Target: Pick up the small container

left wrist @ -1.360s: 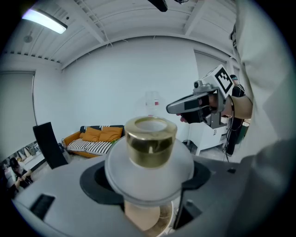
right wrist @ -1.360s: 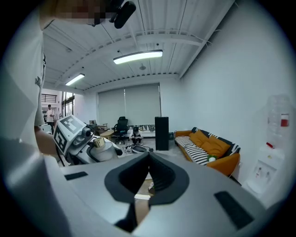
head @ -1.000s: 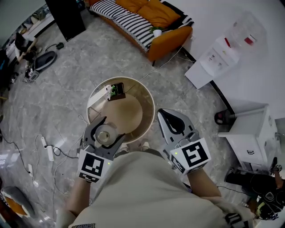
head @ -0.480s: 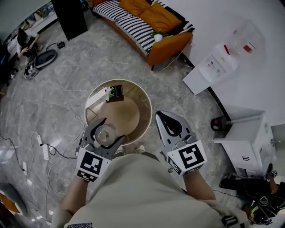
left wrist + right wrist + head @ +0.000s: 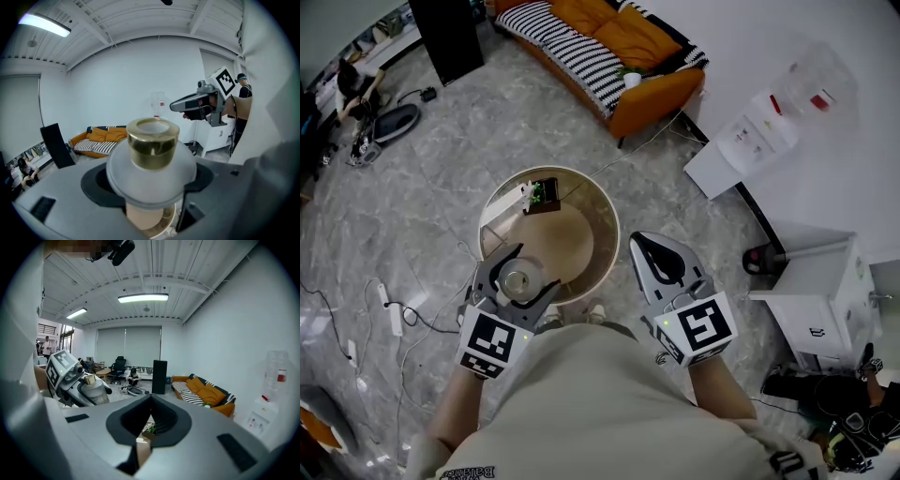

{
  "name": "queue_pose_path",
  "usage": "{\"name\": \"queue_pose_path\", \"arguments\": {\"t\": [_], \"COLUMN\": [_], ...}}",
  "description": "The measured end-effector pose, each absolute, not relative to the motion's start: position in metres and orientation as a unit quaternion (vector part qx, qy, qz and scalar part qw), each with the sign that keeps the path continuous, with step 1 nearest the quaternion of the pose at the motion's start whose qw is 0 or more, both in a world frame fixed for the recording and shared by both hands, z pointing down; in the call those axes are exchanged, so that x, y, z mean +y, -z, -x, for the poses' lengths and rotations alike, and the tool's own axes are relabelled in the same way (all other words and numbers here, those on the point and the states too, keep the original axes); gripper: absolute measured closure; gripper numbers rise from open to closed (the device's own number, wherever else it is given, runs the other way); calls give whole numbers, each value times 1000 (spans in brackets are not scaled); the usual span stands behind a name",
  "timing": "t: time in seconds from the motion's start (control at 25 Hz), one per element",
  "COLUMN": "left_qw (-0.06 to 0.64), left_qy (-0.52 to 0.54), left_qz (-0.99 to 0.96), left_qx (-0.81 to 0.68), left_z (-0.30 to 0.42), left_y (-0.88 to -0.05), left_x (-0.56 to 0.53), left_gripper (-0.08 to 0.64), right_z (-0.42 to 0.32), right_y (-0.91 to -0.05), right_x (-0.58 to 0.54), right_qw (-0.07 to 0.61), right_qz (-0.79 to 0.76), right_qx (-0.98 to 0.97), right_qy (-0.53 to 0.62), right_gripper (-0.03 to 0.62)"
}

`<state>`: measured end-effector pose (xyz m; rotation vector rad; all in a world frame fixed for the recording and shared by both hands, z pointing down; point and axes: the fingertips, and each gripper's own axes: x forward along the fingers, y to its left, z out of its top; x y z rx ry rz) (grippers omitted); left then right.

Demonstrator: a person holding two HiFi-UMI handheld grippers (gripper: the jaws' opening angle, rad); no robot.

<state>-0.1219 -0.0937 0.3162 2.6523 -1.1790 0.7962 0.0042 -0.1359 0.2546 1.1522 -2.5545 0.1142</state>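
We are holding the left gripper (image 5: 527,276) over the near left part of the round table (image 5: 574,236). Its jaws are pinching the small container (image 5: 517,281) by its rounded frosted body (in the left gripper view its gold-rimmed cap is pointing up between them). The container is sitting in that grip just inside the table's near left rim. A small box (image 5: 542,195) holding something green is resting near the table's far edge. Just off the table's near right edge we are carrying the right gripper (image 5: 645,246) over the floor, with its jaws pressed together on nothing.
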Motion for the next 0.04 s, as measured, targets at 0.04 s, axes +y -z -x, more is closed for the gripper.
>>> {"name": "queue_pose_path", "arguments": {"t": [0.04], "left_qw": [66], "left_qy": [-265], "left_qz": [-879], "left_qx": [-391], "left_z": [122], "left_y": [-316], "left_x": [-94], "left_gripper": [225], "right_z": [-4], "right_y": [-254], "right_x": [-136], "right_qw": [169], "right_qz": [-405], "right_qx": [-898], "right_qy": [-40], "right_gripper": [597]}}
